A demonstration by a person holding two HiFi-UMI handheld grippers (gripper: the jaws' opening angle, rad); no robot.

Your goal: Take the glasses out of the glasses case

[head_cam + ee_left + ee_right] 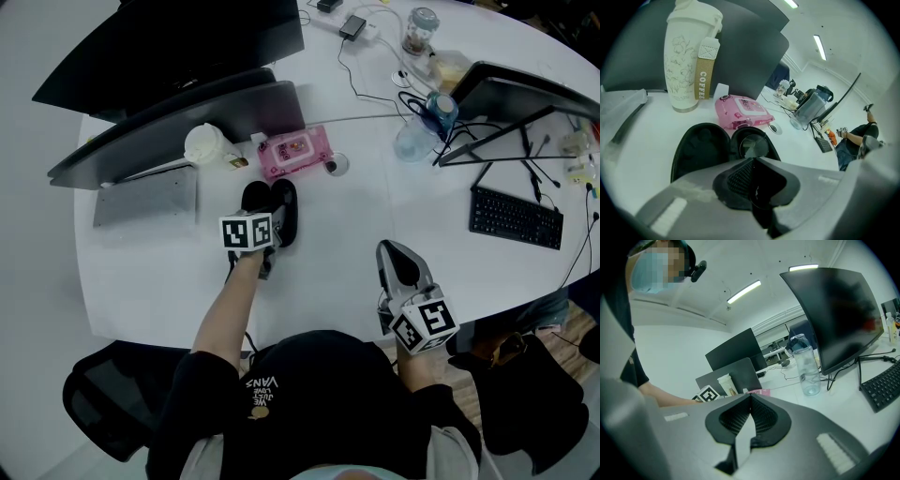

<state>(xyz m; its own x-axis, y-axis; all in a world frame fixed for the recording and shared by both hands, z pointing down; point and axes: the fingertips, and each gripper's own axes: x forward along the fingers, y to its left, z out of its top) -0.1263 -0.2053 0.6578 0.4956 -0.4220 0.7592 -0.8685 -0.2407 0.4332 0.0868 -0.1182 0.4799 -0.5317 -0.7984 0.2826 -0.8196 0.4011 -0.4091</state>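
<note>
Black shirt (309,394) fills the bottom of the head view, right under the camera. Now to the glasses case (274,202): it lies wide open on the white table (356,225), both halves flat. The left half is bare, and the glasses (752,147) sit in the right half with one lens catching the light. The left gripper (752,161) is right over the case's near rim, its jaws brought together at the tips just at the glasses (whether they pinch the frame, I can't tell). Just beyond the case lies a pink wipes packet (294,150). A pale coffee cup (691,56) stands to the packet's left, in front of a dark laptop lid (178,127). The right gripper (396,253) is well apart at the table's near edge, jaws closed on nothing. A keyboard (516,217) lies further right.
</note>
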